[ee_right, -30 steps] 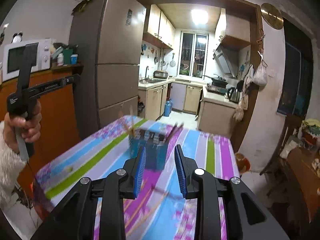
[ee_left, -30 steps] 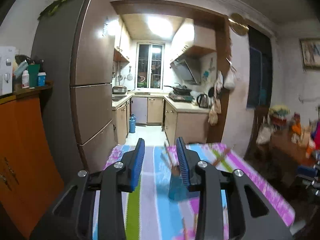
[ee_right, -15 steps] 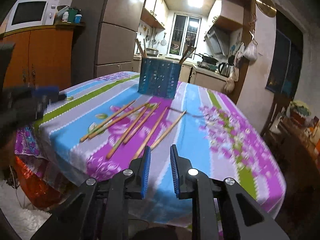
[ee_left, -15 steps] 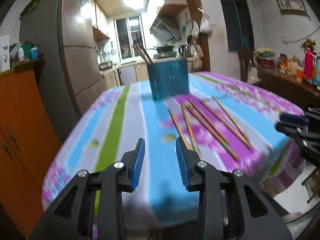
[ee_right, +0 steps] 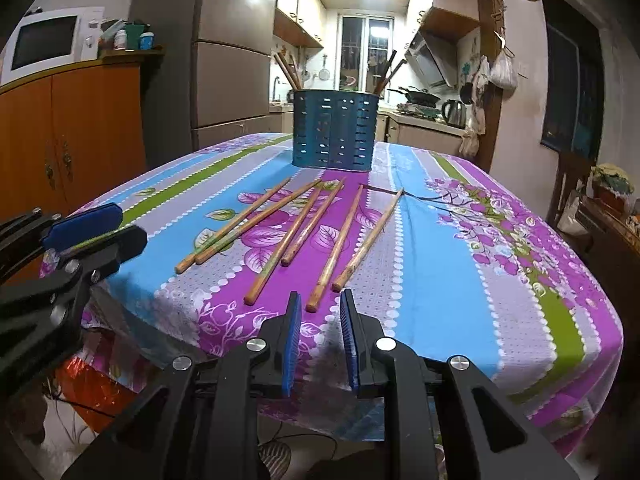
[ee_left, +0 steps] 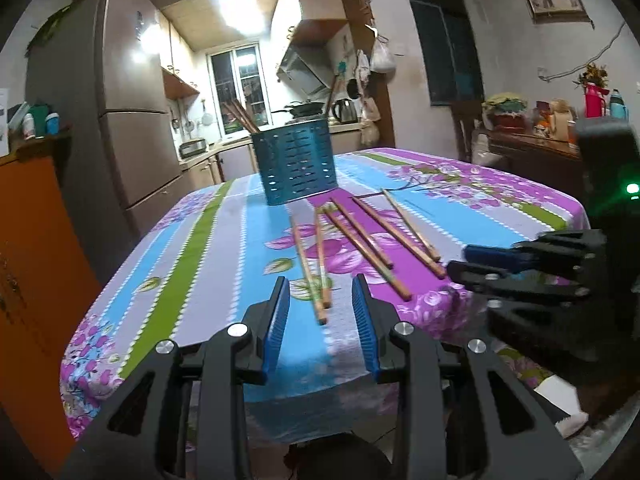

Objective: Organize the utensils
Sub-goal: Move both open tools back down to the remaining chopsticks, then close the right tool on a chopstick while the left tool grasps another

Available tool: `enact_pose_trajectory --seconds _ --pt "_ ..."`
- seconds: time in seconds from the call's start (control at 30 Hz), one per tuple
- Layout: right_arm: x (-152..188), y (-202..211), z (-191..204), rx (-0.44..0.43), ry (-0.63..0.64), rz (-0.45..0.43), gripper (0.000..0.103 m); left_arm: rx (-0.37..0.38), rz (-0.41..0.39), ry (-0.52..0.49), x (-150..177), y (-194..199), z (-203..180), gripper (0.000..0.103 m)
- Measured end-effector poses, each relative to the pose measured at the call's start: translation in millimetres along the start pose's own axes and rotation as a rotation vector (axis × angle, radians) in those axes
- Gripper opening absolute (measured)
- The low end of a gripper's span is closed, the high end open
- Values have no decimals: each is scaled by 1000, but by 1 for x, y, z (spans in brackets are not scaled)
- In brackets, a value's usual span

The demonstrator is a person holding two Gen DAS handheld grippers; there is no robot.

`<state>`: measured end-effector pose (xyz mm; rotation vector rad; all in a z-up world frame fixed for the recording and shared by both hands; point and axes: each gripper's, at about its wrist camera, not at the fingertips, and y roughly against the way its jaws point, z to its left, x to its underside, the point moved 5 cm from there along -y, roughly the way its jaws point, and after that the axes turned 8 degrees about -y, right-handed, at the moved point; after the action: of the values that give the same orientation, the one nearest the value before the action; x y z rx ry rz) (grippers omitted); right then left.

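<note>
Six wooden chopsticks (ee_right: 304,224) lie loose on the surface (ee_right: 500,280) before a blue holder (ee_right: 334,134) | left gripper (ee_left: 322,320), right gripper (ee_right: 320,326) — jaws released, empty | sticks likely light, stiff, smooth — pinch near thick ends.

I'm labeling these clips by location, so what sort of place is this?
Likely a home dining area opening onto a kitchen: a table under a floral tablecloth, a refrigerator beside the doorway, and a range hood beyond.
</note>
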<state>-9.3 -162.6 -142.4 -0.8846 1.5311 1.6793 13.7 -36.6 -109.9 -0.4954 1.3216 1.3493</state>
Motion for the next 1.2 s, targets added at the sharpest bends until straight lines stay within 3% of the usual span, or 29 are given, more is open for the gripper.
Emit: enact_pose_trajectory --seconds 0.73,0.97,1.2 --pt "1 -15 6 30 -17 -21 10 136 66 61 4 -29 -19 29" --pt "0 -14 -4 -22 -85 -1 8 193 83 96 8 -37 -26 28" --pt "2 -11 -15 -81 -125 8 7 188 91 78 4 -47 -36 28"
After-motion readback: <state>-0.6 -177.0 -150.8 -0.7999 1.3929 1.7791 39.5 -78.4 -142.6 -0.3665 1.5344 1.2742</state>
